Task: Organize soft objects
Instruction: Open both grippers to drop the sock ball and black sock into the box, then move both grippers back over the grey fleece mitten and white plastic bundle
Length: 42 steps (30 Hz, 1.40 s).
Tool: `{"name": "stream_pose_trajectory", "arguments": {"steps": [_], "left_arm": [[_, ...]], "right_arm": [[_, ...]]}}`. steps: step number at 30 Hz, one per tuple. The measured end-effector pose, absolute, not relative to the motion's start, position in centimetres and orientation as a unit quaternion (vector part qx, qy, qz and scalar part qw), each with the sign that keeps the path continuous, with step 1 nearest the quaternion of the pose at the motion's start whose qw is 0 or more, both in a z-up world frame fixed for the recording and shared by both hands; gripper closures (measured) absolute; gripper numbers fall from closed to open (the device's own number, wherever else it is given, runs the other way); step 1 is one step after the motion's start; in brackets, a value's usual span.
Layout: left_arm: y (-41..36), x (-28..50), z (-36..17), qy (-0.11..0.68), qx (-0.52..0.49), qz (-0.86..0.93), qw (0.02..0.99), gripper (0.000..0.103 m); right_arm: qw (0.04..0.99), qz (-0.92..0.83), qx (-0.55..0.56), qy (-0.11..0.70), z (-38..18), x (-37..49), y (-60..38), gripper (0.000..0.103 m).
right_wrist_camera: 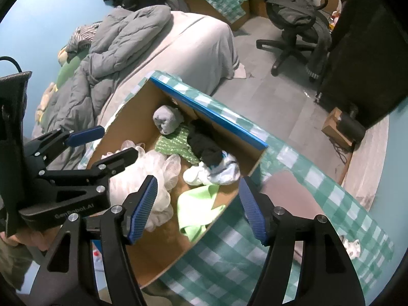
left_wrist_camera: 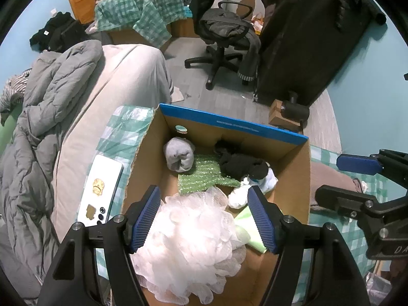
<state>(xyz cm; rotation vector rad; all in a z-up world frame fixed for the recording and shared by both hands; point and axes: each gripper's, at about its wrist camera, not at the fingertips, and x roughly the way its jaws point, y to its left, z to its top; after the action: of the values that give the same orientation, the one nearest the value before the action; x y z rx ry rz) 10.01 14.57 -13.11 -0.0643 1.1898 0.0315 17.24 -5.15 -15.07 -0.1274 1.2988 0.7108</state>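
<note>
**Loofah in the box, both jaws clear**

The white mesh loofah lies inside my cardboard box — below the left gripper, jaws spread wide, empty. My right gripper gapes over the green cloth — gripping nothing

White lettering runs along the black body of the left gripper in the right wrist view, and it reads roughly "GenRobot.AI" (the middle letters are blurred, so take that loosely). Over in the left wrist view, the black body of the right gripper carries pale letters cut off at the picture's edge, only "DA" coming through. The blue band on the rim of the cardboard box bears a thin line of white print, too small to make out. Nothing else reads.
</note>
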Motion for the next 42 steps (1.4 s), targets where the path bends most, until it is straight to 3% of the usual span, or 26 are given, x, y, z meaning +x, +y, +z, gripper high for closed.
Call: {"name": "stream_pose_trajectory", "arguments": {"steps": [42], "left_arm": [[0.1, 6.0, -10.4, 0.564, -0.006, -0.069, 0.823, 0.027]], "right_arm": [[0.755, 0.192, 0.004, 0.627, -15.2, 12.4, -25.6, 0.032]]}}
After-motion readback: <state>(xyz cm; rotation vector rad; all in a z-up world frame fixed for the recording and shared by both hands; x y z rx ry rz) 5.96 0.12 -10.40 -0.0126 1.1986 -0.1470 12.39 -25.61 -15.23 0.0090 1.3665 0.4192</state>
